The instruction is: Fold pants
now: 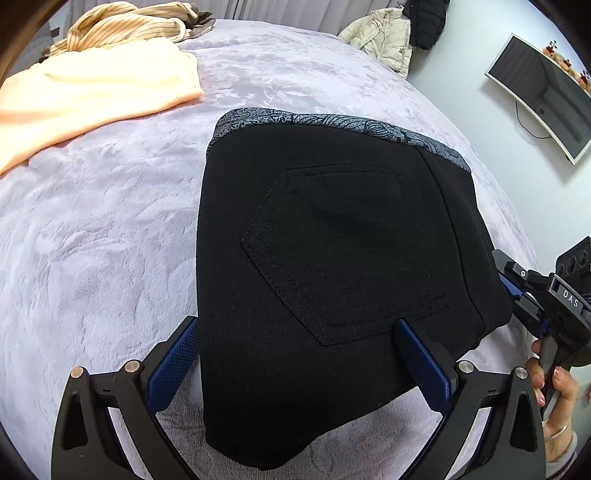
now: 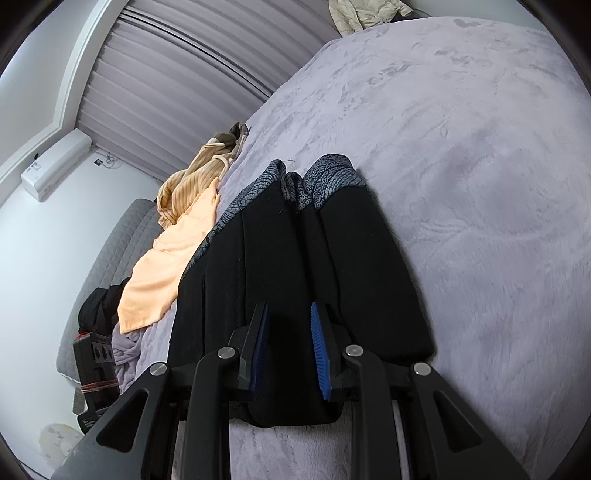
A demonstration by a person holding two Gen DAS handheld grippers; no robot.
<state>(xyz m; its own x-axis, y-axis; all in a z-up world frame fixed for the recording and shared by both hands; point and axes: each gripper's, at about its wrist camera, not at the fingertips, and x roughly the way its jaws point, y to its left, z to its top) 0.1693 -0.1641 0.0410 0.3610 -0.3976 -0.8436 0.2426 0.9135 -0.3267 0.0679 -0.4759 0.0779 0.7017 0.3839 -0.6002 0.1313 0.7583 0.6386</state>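
The black pants [image 1: 332, 258] lie folded into a compact stack on the lilac bed cover [image 1: 92, 240], back pocket up, grey patterned waistband at the far edge. My left gripper [image 1: 295, 332] is open wide, its blue pads on either side of the stack's near end. My right gripper [image 2: 290, 317] grips the folded edge of the pants [image 2: 303, 258] between its blue pads, a thick bunch of black cloth between them. The right gripper also shows in the left wrist view [image 1: 517, 291] at the stack's right edge.
A peach towel [image 1: 92, 96] and a striped tan garment [image 1: 129, 26] lie at the far left of the bed. A cream jacket [image 1: 384, 37] hangs beyond the bed. A monitor [image 1: 543, 96] is on the right wall.
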